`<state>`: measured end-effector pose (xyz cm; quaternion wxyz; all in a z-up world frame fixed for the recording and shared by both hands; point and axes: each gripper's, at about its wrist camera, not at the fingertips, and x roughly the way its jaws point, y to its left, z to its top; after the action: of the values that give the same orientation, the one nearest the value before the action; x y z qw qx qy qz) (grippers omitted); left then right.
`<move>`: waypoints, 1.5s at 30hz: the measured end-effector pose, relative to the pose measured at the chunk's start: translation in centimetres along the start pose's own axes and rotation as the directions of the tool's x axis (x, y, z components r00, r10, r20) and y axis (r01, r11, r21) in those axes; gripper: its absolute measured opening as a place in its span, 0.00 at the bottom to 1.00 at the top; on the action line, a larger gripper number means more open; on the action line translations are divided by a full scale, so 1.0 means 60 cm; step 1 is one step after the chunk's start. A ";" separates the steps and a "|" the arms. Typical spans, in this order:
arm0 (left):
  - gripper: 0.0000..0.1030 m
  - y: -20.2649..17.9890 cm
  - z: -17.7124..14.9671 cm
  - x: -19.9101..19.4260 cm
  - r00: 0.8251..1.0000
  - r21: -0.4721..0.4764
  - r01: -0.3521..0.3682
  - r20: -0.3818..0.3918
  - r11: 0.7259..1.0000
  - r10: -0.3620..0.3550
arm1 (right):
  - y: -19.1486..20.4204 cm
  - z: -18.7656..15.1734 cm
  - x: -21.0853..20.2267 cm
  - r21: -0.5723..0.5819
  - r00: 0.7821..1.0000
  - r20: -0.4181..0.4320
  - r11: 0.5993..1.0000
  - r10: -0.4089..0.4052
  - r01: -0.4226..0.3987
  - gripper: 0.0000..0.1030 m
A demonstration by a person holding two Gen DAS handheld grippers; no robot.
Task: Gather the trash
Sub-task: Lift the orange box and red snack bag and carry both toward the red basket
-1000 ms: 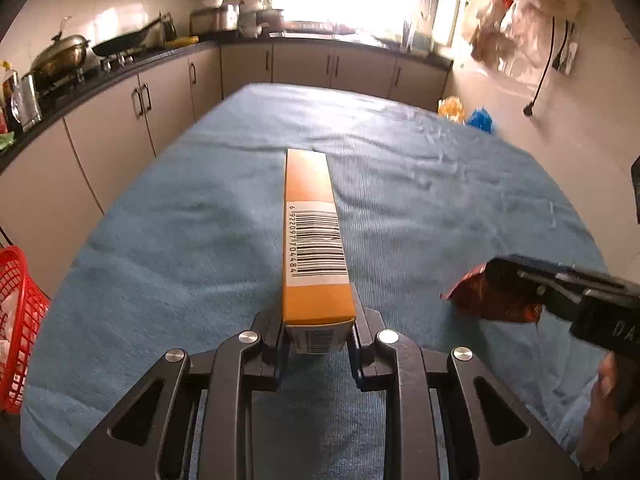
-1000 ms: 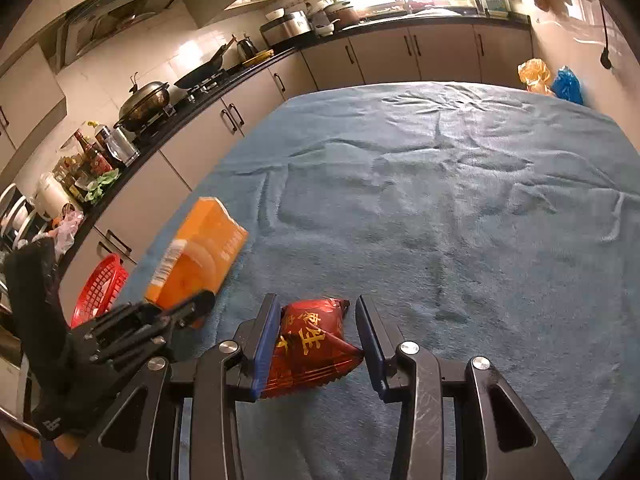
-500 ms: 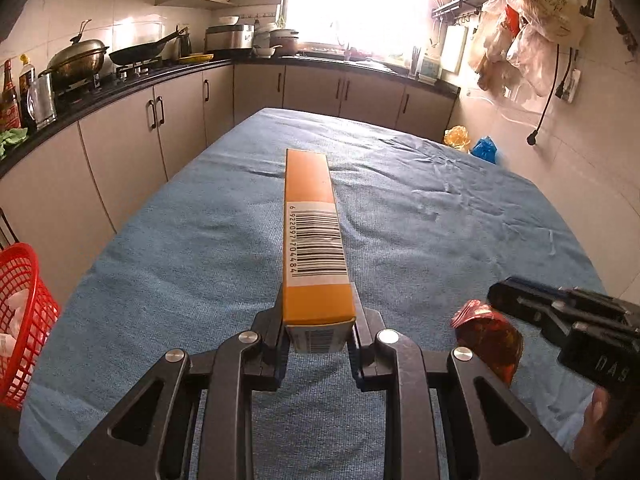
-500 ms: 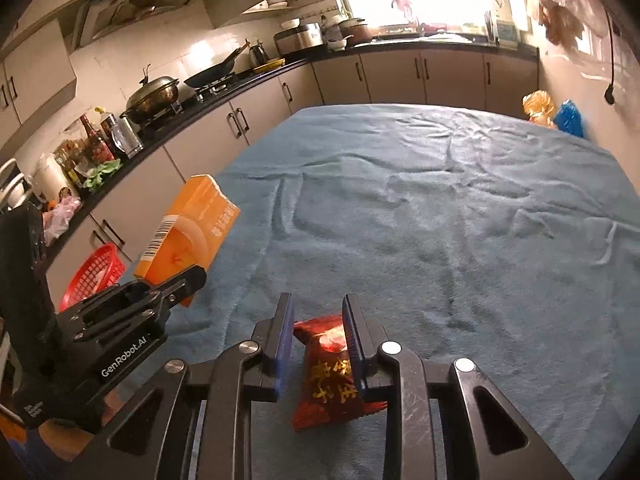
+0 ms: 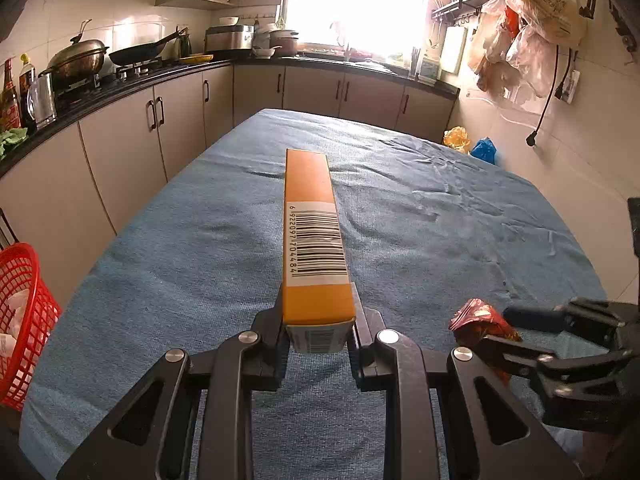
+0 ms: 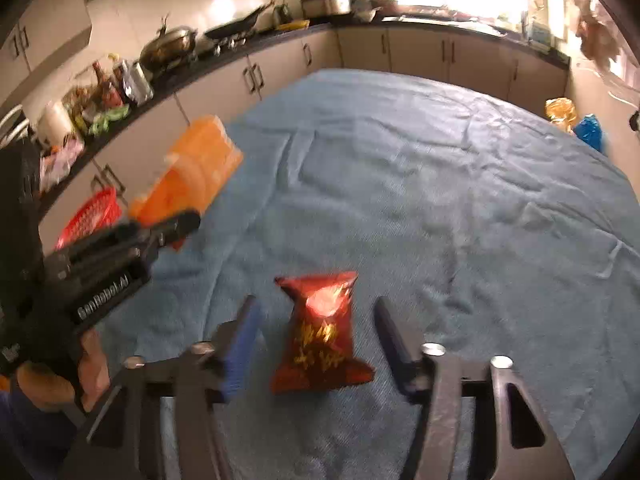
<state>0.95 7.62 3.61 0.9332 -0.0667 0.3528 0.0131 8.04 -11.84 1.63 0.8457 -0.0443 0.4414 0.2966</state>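
My left gripper is shut on a long orange box with a barcode, held level above the blue cloth; box and gripper also show in the right wrist view. A red snack packet lies on the cloth between the wide-open fingers of my right gripper, and neither finger touches it. In the left wrist view the packet sits at the lower right beside the right gripper.
A blue cloth covers the table. A red mesh basket with white scraps stands off the table's left edge; it also shows in the right wrist view. Kitchen cabinets and a cluttered counter run along the left and back.
My right gripper was shut on the red packet half a second ago; now its fingers are wide open and the packet lies on the cloth. The left gripper has lifted and tilted up with the box.
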 end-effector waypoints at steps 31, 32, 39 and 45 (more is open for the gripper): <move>0.22 0.002 0.003 -0.007 0.999 0.010 -0.015 0.030 1.000 0.014 | 0.015 0.003 -0.037 0.044 0.989 0.148 0.999 0.011 -0.018 0.31; 0.22 0.003 0.003 -0.007 0.999 0.009 -0.016 0.030 1.000 0.016 | 0.016 0.003 -0.038 0.046 0.989 0.150 0.999 0.010 -0.017 0.31; 0.22 -0.008 0.004 -0.021 0.998 0.027 -0.037 0.052 0.999 0.035 | 0.017 0.008 -0.044 0.064 0.987 0.158 0.998 0.017 -0.027 0.31; 0.22 -0.011 -0.009 -0.058 0.997 0.042 -0.036 0.077 0.998 0.033 | 0.026 0.010 -0.067 0.100 0.984 0.177 0.994 0.029 -0.047 0.31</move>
<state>-1.95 6.96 5.57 0.9469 -0.0400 0.3183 0.0240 5.88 -12.21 5.35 0.8767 0.0346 0.3808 0.2920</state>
